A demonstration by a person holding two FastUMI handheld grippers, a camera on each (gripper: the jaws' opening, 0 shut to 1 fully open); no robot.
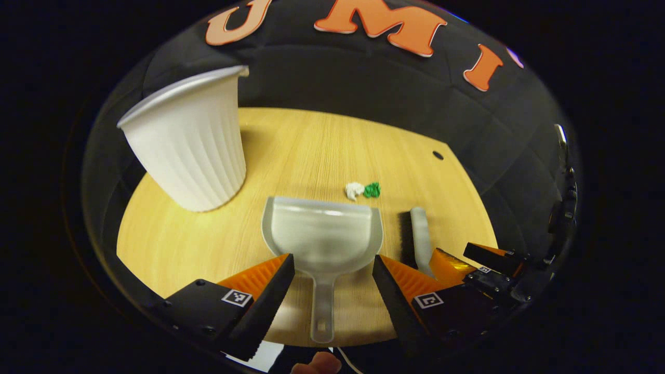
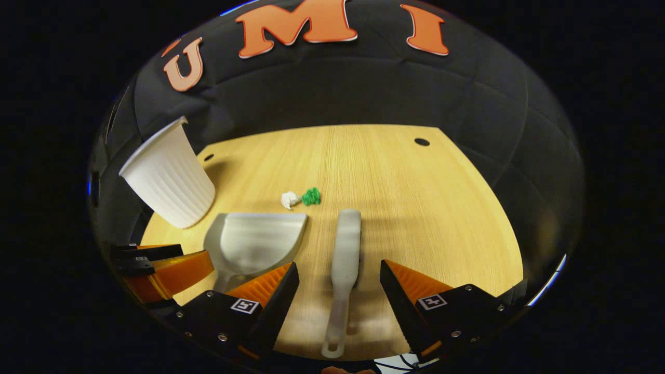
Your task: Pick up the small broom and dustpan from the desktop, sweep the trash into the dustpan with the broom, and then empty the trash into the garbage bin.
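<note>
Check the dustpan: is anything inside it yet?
Nothing lies in the dustpan; its scoop shows bare. The white scrap and green scrap sit on the table just beyond its front edge. What is under the pan is covered.

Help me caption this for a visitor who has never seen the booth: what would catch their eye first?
Probably the big white ribbed bin standing at the wooden desk's far left. Next, the translucent dustpan and the pale broom lying side by side, each lined up between an open gripper's fingers. Just beyond the dustpan's lip lie two small scraps, one white, one green.
</note>
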